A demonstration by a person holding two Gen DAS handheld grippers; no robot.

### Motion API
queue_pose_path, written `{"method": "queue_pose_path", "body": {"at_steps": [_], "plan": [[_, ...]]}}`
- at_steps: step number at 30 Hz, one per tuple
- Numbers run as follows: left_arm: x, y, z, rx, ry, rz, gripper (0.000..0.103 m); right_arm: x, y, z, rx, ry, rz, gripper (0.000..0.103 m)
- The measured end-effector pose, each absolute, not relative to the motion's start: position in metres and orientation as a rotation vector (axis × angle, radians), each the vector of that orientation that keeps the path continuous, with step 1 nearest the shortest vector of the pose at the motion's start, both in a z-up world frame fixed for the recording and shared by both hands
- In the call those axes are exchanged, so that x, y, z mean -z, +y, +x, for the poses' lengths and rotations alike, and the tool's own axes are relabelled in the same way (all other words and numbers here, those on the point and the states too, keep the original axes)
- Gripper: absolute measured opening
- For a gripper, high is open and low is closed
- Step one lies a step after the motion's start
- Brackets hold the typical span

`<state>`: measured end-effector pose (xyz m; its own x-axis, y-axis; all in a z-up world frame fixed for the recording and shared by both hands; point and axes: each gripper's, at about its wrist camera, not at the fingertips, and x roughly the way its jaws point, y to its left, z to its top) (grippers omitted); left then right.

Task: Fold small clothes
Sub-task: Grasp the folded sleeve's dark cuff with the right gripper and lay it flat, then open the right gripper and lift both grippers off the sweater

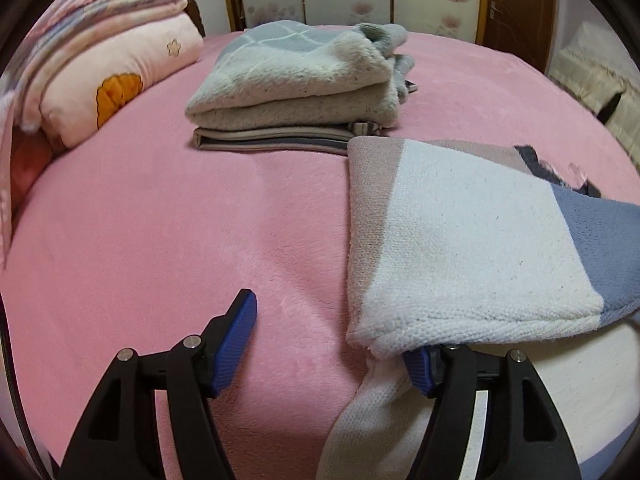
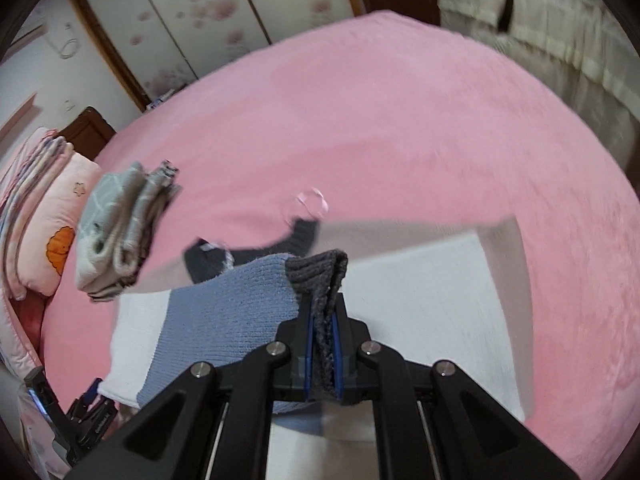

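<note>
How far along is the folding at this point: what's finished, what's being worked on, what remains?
Done: a stack of folded clothes sits farther back on the pink bed. In hand: the colour-block sweater; the right gripper is shut on its dark grey ribbed cuff, carrying the blue sleeve over the white body. The left gripper is open at the hem. Left: finishing this sweater's folds and stacking it.

The blanket (image 1: 120, 220) on the bed is pink. The sweater (image 1: 472, 232) has white, blue, soft pink and dark grey blocks. The folded pile (image 1: 296, 80) is grey with white lines. The pillow (image 1: 120, 76) is pale pink with an orange shell.
</note>
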<state>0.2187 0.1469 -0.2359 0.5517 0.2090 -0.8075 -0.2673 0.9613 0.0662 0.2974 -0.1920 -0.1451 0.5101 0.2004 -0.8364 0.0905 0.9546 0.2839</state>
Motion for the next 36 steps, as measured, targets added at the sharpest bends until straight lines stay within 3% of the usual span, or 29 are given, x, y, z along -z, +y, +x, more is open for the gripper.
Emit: {"method": "queue_pose_path", "body": {"at_steps": [5,9,11,20,26,36], "plan": [[0.236,0.148,0.218,-0.286,0.957,-0.065,0.068,0.175,-0.203,0.298,-0.063,1.141,0.374,0.016],[0.234,0.15,0.216,-0.279,0.953,-0.062,0.07,0.177,-0.22,0.289,-0.064,1.139,0.445,0.029],[0.232,0.15,0.212,-0.274,0.944,-0.066,0.07,0.176,-0.224,0.284,-0.072,1.137,0.458,0.03],[0.234,0.16,0.198,-0.304,0.906,-0.112,0.072,0.189,-0.216,0.262,-0.118,1.157,0.44,0.03],[0.236,0.168,0.198,-0.301,0.91,-0.14,0.073,0.179,-0.209,0.253,-0.104,1.121,0.371,0.014],[0.234,0.18,0.179,-0.191,0.955,-0.129,0.074,0.181,-0.215,0.245,-0.081,1.145,0.36,0.015]]}}
